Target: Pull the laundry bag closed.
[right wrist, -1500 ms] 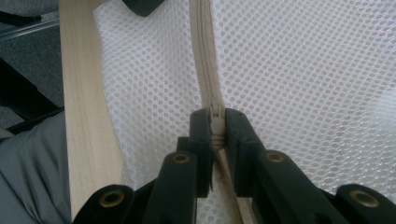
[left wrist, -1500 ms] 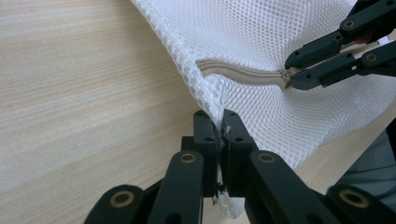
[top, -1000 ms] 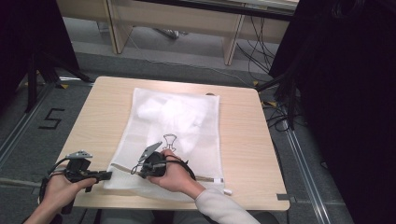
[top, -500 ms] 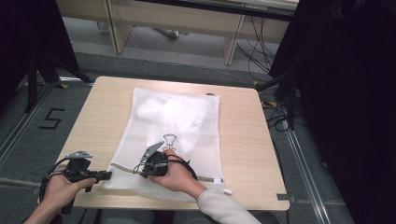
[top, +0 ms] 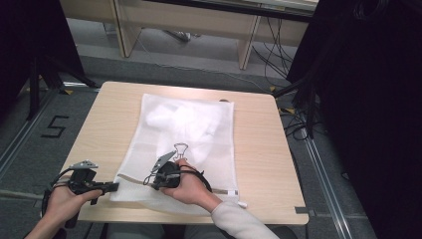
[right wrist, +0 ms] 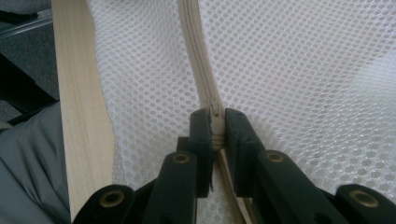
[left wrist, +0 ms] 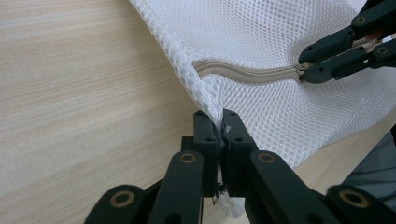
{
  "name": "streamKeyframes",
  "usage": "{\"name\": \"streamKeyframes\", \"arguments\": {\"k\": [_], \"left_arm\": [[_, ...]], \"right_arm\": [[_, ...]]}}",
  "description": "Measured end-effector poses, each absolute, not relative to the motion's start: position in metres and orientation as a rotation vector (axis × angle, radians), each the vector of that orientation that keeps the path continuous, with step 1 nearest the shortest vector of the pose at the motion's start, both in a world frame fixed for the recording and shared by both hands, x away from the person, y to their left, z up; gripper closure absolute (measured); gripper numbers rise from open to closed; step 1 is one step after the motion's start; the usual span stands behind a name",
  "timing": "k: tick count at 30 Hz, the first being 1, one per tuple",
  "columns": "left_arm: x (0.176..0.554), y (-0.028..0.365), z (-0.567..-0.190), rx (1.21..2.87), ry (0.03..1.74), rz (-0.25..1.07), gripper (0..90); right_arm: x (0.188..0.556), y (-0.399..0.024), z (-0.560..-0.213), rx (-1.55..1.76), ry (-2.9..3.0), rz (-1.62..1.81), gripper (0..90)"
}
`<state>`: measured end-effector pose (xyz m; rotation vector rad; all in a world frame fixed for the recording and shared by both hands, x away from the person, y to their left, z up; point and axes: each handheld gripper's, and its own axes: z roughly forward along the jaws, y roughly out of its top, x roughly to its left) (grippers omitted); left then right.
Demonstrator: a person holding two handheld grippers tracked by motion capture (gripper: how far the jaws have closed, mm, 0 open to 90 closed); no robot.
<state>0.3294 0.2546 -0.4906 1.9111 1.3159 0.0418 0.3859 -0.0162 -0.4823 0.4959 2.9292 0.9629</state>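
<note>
1. White mesh laundry bag (top: 186,144) lies flat on the wooden table (top: 259,144), zipper (left wrist: 252,73) along the near end.
2. Left gripper (left wrist: 219,122) clenched on the bag's corner edge, near-left of table.
3. Right gripper (right wrist: 216,116) clamped on the zipper pull (right wrist: 215,110), mid-zip.
4. Garment inside the bag, too blurred to ID.

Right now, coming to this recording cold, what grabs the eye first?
A white mesh laundry bag lies spread over the middle of the wooden table, with something white bundled inside at its far end. At the near edge, the left gripper is clamped on the bag's corner, while the right gripper pinches the slider of the beige zipper.
</note>
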Motion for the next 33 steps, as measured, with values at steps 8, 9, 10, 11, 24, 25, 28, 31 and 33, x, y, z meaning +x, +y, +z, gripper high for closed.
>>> {"name": "streamKeyframes", "arguments": {"k": [8,9,10,11,24,25,28,31,33], "left_arm": [[0.3300,0.2581,-0.4897,1.964,1.292,0.044,86.0],[0.3299,0.2579,-0.4898,1.959,1.295,0.043,86.0],[0.3299,0.2579,-0.4898,1.959,1.295,0.043,86.0],[0.3299,0.2578,-0.4898,1.959,1.294,0.044,86.0],[0.3295,0.2543,-0.4908,1.911,1.318,0.043,86.0],[0.3295,0.2544,-0.4908,1.914,1.319,0.046,86.1],[0.3296,0.2542,-0.4909,1.913,1.316,0.041,86.0],[0.3297,0.2543,-0.4910,1.912,1.317,0.039,86.1],[0.3296,0.2542,-0.4909,1.916,1.317,0.043,86.0]], "right_arm": [[0.3859,-0.0184,-0.4822,0.498,2.924,0.966,82.7],[0.3860,-0.0185,-0.4821,0.496,2.924,0.964,82.7],[0.3860,-0.0188,-0.4818,0.497,2.923,0.963,82.7],[0.3861,-0.0192,-0.4814,0.497,2.924,0.961,82.7],[0.3864,-0.0207,-0.4815,0.489,2.928,0.950,82.7],[0.3863,-0.0210,-0.4817,0.495,2.929,0.949,82.7],[0.3864,-0.0217,-0.4823,0.501,2.934,0.947,82.7],[0.3865,-0.0215,-0.4823,0.493,2.934,0.950,82.8],[0.3864,-0.0216,-0.4823,0.494,2.933,0.949,82.7]]}}
